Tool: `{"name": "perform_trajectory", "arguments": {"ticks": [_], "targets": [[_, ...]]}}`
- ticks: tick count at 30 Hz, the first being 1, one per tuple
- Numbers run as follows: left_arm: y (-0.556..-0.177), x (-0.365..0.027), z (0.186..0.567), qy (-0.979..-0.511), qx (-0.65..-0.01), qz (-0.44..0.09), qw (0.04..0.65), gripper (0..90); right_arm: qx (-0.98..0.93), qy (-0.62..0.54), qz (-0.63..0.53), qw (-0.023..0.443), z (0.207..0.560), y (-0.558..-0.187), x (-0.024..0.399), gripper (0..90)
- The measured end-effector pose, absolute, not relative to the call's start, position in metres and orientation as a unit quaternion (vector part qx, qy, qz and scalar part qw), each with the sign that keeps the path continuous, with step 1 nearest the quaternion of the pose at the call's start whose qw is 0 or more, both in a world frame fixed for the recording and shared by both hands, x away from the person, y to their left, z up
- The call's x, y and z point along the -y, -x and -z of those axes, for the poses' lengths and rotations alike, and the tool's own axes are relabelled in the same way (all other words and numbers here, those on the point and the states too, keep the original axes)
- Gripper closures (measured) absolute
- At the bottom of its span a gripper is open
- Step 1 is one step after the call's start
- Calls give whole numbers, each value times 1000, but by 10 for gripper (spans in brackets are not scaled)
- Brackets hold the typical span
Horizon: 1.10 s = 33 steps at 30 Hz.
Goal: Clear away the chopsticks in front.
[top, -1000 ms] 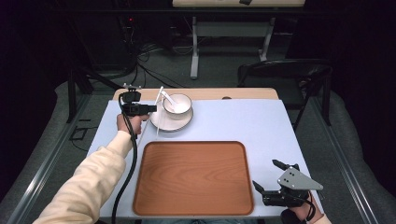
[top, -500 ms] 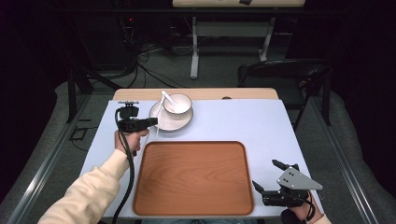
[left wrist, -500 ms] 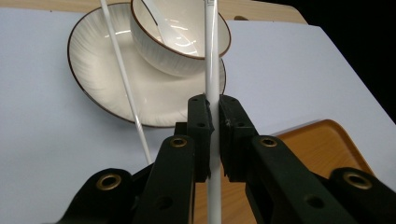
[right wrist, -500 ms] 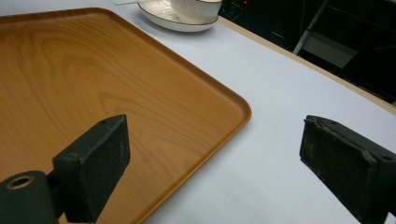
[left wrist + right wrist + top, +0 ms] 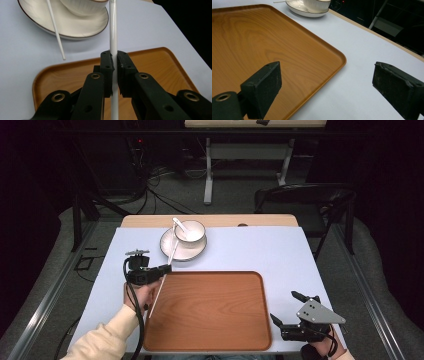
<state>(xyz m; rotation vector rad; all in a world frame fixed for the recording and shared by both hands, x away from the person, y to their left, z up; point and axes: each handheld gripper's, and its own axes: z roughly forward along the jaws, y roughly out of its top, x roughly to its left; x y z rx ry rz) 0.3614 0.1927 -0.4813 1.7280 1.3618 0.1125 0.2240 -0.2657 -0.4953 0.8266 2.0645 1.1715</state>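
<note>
- Two grippers are seen in the high view: the left gripper (image 5: 161,270) is held at the tray's (image 5: 210,340) left rim, near the saucer (image 5: 172,250), with a white chopstick (image 5: 156,296) clamped between its jaws; the right gripper (image 5: 289,311) is held open beside the tray's near right corner.
- In the left gripper view, the chopstick (image 5: 113,30) is gripped partway along its length. A second chopstick (image 5: 55,27) lies across the saucer (image 5: 75,31), beside the cup (image 5: 82,6).
- In the right gripper view, the jaws are spread wide over tray (image 5: 262,45) and table (image 5: 362,50).
- The chopstick is judged light, stiff, smooth and liable to pivot; a grip near mid-length is advised.
</note>
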Motion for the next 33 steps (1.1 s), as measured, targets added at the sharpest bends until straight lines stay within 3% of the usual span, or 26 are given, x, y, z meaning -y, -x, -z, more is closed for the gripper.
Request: {"name": "perform_trajectory", "arguments": {"ticks": [23, 33], "targets": [[-326, -203, 527, -682, -595, -57, 422, 839, -782, -310, -442, 311, 495, -224, 265, 80], [-318, -204, 541, -687, -616, -59, 382, 838, -781, -308, -444, 313, 495, -224, 265, 80]]}}
